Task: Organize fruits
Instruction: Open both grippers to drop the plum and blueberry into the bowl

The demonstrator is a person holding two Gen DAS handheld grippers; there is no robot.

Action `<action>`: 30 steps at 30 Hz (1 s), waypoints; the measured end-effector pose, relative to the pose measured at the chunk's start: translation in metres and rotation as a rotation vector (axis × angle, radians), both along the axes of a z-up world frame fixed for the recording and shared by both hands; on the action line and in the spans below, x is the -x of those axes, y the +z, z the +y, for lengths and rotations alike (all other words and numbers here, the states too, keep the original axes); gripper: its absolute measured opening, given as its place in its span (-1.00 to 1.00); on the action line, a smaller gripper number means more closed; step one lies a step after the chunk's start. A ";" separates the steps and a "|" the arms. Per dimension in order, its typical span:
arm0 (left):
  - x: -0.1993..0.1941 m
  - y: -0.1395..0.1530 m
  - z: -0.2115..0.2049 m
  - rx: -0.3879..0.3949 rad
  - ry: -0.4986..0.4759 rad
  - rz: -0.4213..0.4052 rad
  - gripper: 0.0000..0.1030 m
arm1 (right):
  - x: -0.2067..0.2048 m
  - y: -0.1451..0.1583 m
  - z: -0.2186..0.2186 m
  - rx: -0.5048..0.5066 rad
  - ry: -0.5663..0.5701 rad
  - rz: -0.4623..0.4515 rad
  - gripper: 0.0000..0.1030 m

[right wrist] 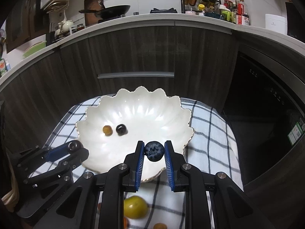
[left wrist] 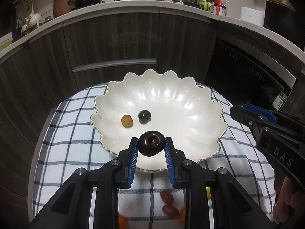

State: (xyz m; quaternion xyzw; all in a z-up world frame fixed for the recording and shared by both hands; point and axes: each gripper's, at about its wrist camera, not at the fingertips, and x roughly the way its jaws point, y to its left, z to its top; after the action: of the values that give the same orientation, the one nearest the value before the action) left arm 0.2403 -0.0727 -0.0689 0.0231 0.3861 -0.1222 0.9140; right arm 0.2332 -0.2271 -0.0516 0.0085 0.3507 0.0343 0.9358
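A white scalloped bowl (left wrist: 171, 99) (right wrist: 144, 112) sits on a checked cloth. Inside it lie a small tan fruit (left wrist: 126, 120) (right wrist: 107, 129) and a dark round fruit (left wrist: 144, 116) (right wrist: 121, 129). My left gripper (left wrist: 151, 144) is shut on a dark cherry (left wrist: 151, 143) and holds it over the bowl's near rim. My right gripper (right wrist: 154, 150) is shut on a blueberry (right wrist: 154, 151) over the bowl's near right side. The left gripper shows in the right wrist view (right wrist: 76, 148), the right gripper in the left wrist view (left wrist: 236, 112).
Loose fruit lies on the checked cloth (left wrist: 66, 133) near me: red grapes (left wrist: 167, 203), orange pieces (left wrist: 122, 219), a yellow-green fruit (right wrist: 135, 207). Dark wood cabinets (left wrist: 114, 43) and an oven (left wrist: 247, 72) stand behind the table.
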 end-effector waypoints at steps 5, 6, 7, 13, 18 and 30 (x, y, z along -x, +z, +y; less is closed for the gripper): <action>-0.012 -0.010 -0.002 0.000 0.006 0.031 -0.45 | -0.015 -0.007 -0.003 -0.001 0.001 0.026 -0.56; -0.014 -0.011 -0.002 0.000 0.008 0.037 -0.45 | -0.018 -0.009 -0.004 -0.001 0.002 0.033 -0.56; -0.016 -0.013 -0.002 0.000 0.010 0.044 -0.45 | -0.020 -0.010 -0.004 -0.001 0.003 0.037 -0.56; -0.026 -0.022 -0.003 -0.002 0.011 0.076 -0.45 | -0.035 -0.022 -0.004 -0.002 0.004 0.077 -0.56; -0.028 -0.024 -0.002 0.003 0.016 0.088 -0.36 | -0.042 -0.031 -0.006 -0.020 -0.003 0.114 -0.55; -0.027 -0.014 0.008 -0.017 0.073 0.055 0.37 | -0.039 -0.019 -0.014 -0.010 -0.083 0.073 0.38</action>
State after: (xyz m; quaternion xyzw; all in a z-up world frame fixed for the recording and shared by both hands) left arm 0.2670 -0.0647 -0.0824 0.0136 0.4125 -0.0860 0.9068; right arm 0.2725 -0.2412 -0.0709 0.0291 0.3840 -0.0030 0.9229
